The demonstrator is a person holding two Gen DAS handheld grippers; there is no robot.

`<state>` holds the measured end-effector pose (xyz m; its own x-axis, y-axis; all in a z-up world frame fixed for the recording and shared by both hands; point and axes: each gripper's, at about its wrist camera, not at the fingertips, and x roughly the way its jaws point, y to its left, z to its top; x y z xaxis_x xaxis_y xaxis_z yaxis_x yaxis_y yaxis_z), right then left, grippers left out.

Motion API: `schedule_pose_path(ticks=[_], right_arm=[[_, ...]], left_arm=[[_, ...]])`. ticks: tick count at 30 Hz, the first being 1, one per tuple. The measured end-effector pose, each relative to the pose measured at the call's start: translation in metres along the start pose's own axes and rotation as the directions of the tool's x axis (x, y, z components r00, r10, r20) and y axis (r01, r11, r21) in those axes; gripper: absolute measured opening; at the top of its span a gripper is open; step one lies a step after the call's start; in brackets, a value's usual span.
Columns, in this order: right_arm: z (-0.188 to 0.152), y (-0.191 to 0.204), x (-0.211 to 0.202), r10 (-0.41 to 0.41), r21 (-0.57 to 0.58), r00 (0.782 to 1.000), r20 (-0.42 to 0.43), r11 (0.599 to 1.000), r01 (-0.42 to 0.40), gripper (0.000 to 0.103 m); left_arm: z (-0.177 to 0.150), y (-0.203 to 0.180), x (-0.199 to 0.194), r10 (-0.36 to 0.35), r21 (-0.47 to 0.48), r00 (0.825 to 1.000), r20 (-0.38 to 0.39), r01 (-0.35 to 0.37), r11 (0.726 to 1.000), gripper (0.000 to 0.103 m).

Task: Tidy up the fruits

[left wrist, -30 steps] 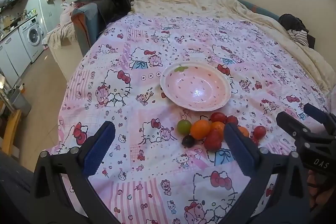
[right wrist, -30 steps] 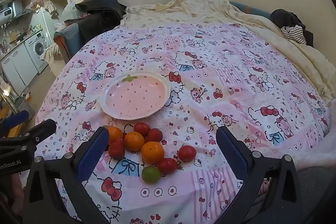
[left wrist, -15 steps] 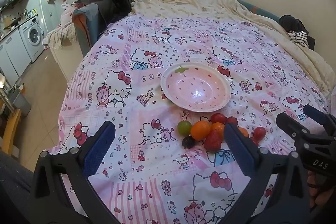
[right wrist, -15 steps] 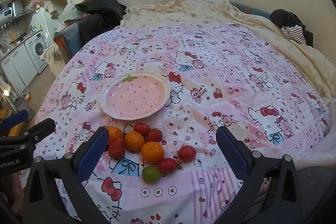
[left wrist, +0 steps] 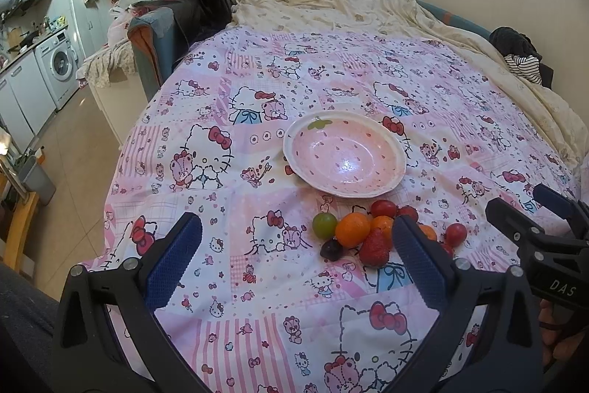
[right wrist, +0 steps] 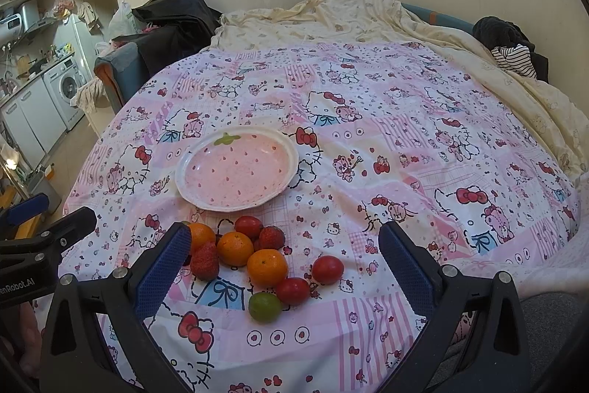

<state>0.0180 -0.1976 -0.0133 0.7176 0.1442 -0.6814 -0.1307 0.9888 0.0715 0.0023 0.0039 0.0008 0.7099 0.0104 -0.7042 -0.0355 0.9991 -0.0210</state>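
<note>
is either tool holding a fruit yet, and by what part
Nothing is held. The left tool and right tool are both open and empty; the small fruits lie on the pink patterned bedspread, beside the empty pink strawberry-shaped plate.

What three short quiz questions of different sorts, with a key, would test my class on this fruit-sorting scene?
1. True or false: the pink strawberty-patterned plate already holds fruit.
2. Multiple choice: the round green fruit nearest the right gripper lies (A) on the plate, (B) on the cartoon-cat bedsheet, (C) between shut fingers.
3. Fill in: both the right gripper and the left gripper are ____.

Key: 1 false; 2 B; 3 open.
</note>
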Motion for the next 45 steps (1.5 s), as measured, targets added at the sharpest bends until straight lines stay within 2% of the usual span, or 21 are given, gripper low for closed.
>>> schedule_pose_path(ticks=[45], right_arm=[[-0.0007, -0.0007, 0.0025, -0.012, -0.003, 1.000, -0.012, 1.000, 0.012, 0.103]], left_arm=[[-0.0035, 0.0035, 0.0018, 0.012, -0.006, 1.000, -0.009, -0.012, 1.000, 0.102]])
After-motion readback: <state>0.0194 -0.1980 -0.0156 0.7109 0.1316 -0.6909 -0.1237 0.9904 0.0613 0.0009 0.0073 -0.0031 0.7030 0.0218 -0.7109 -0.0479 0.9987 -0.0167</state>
